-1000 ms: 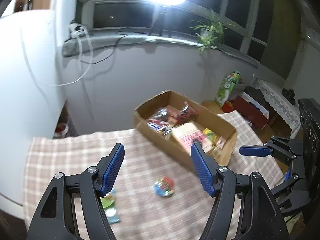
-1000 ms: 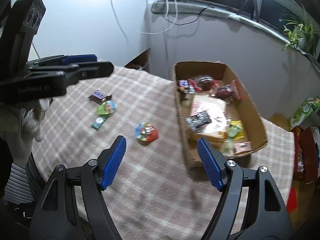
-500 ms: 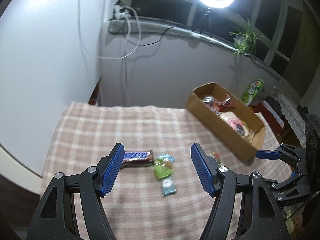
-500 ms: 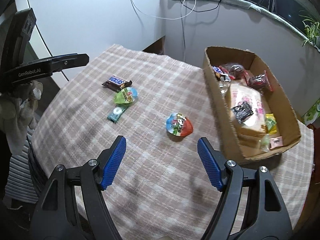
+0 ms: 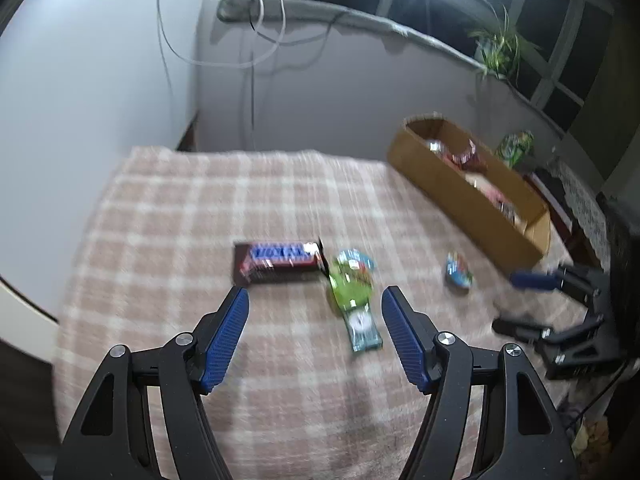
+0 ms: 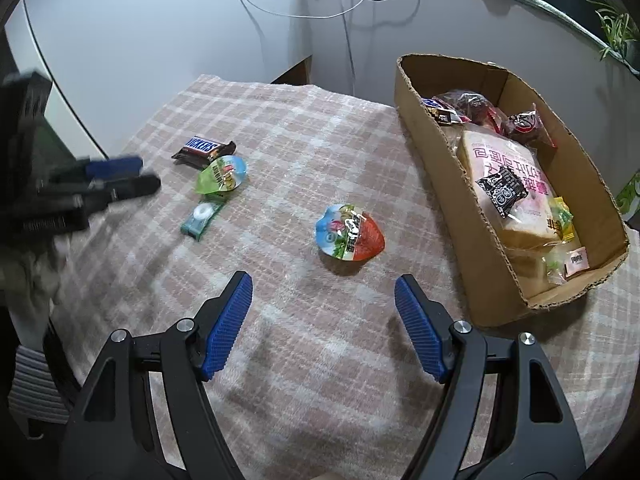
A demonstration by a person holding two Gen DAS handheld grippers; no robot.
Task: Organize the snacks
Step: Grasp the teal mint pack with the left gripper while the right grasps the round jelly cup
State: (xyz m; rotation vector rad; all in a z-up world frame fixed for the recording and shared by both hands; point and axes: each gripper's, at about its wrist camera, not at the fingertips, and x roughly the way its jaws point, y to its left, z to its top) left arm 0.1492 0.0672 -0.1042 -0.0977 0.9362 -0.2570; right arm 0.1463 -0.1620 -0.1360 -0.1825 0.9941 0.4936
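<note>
Over on the left, the left hand-held gripper (image 5: 315, 334) hangs above the checked tabletop (image 6: 304, 128) with its jaws spread wide and nothing between them. Ahead of it lie the Snickers bar (image 6: 203, 149), the green jelly cup (image 6: 221, 174) just beside that, and the teal mint packet (image 6: 202, 218) touching the cup's near edge. That tight cluster looks like the risk: a wide closing pinch could catch the cup and the packet together, or nudge the bar away. The left view is also smeared, so lining up there is hard to judge.

Toward the middle, the red-and-blue jelly cup (image 6: 349, 233) sits alone, straight ahead of the right hand-held gripper (image 6: 323, 326), which is also fully spread and empty. Its domed, glossy lid may slip out of a shallow pinch.

On the right, the cardboard box (image 6: 448, 184) holds a pink bread bag (image 6: 510, 184) with a small black sachet (image 6: 501, 190) on top, dark red wrapped snacks (image 6: 524, 122) at the far end, and yellow-green sweets (image 6: 562, 212) near the front. Dropping from too high could bounce a cup off the bread.
</note>
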